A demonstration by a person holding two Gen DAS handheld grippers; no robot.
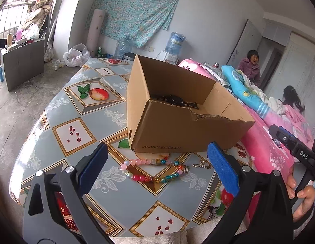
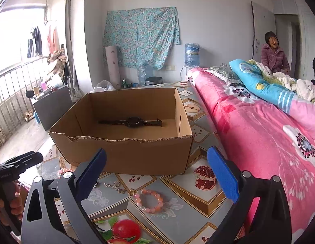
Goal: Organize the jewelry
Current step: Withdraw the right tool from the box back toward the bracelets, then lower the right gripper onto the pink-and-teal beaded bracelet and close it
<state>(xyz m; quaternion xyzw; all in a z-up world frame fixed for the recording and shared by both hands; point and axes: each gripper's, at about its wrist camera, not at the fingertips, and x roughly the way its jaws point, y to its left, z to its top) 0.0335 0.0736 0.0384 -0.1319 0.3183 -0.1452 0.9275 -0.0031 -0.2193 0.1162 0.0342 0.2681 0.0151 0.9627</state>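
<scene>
While both grippers hover jaws apart, empty: left gripper point(image 1: 157, 166) should straddle bead necklace point(image 1: 155, 169), pinch mid-strand, lift over torn rim of box point(image 1: 177, 126).

Cardboard, beads and glossy cover

The box point(image 2: 137, 154) is matt brown corrugated cardboard with a ragged torn rim. The tabletop point(image 1: 61, 109) wears a smooth, shiny printed cover. The pink bracelet point(image 2: 150, 201) beads look glassy; the bed quilt point(image 2: 269, 134) is soft fleecy cloth.
</scene>
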